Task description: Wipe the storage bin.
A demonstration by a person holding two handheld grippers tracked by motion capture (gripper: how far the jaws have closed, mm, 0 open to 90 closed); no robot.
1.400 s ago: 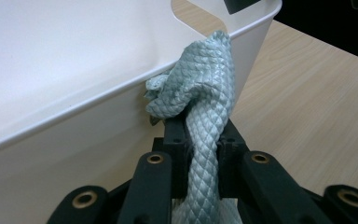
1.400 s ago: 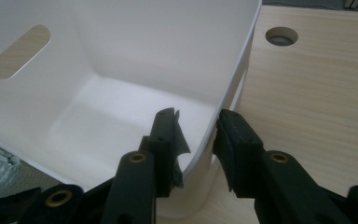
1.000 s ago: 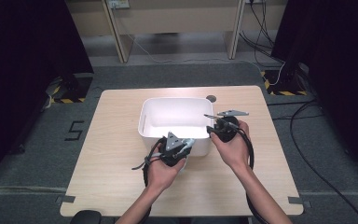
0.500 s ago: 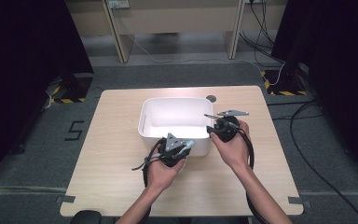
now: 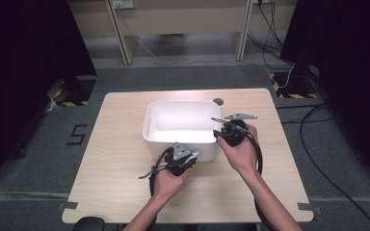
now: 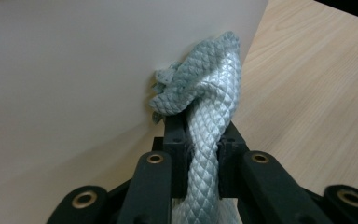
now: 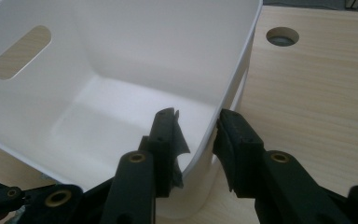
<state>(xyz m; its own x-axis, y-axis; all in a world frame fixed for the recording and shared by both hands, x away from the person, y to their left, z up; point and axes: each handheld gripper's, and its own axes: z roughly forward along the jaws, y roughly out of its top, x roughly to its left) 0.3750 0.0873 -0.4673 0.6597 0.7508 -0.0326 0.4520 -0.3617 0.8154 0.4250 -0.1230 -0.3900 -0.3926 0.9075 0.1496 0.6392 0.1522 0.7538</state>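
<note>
Being soft and limp, the rope (image 6: pixel 209 112) is clamped by the left gripper (image 6: pixel 204 140) beside the bin (image 7: pixel 121 70), whose wall stands between the parted right gripper (image 7: pixel 198 140) jaws

One wooden table (image 5: pixel 125 159) carries one white bin (image 5: pixel 180 126) with one slot handle (image 7: pixel 21 52) showing. One braided grey rope (image 6: pixel 212 109) is present, along with two hand-held grippers, left gripper (image 5: pixel 182 159) and right gripper (image 5: pixel 230 132).
</note>
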